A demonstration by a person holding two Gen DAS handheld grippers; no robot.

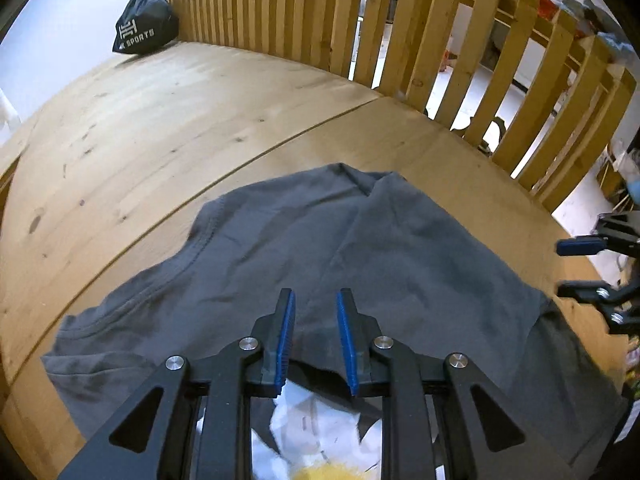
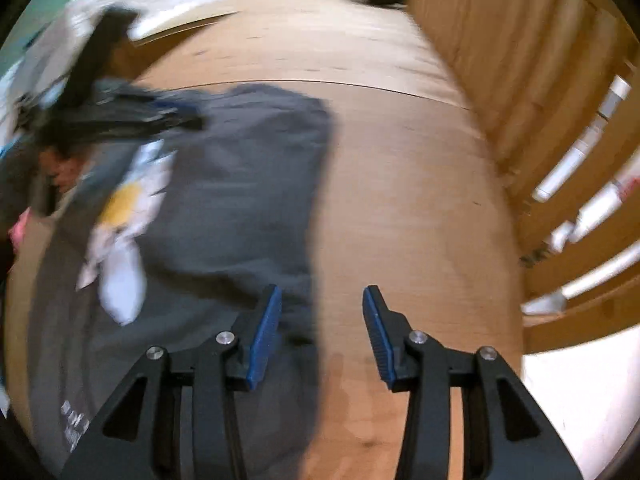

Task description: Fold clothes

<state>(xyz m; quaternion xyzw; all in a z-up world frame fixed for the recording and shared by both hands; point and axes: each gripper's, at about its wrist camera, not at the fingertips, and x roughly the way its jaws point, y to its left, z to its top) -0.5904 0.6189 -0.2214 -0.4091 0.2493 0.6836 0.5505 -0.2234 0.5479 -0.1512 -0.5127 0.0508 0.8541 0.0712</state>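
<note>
A grey T-shirt [image 1: 320,240] lies partly folded on the wooden table [image 1: 160,120], with a white and yellow print [image 1: 312,432] showing under the folded-over part. My left gripper [image 1: 316,300] hovers over the shirt's middle; its jaws stand apart and no cloth is pinched between the pads. My right gripper [image 1: 572,268] shows at the right edge, also open. In the blurred right wrist view, the right gripper [image 2: 322,294] stands open over the shirt's right edge [image 2: 316,220], one finger above the cloth and the other above bare table. The left gripper [image 2: 160,116] is a dark blur at the shirt's far left.
A black drawstring sports bag [image 1: 146,26] sits at the far corner of the table, against a wooden slatted railing [image 1: 400,20] that runs along the table's far and right sides. A seam [image 1: 240,168] crosses the tabletop beyond the shirt.
</note>
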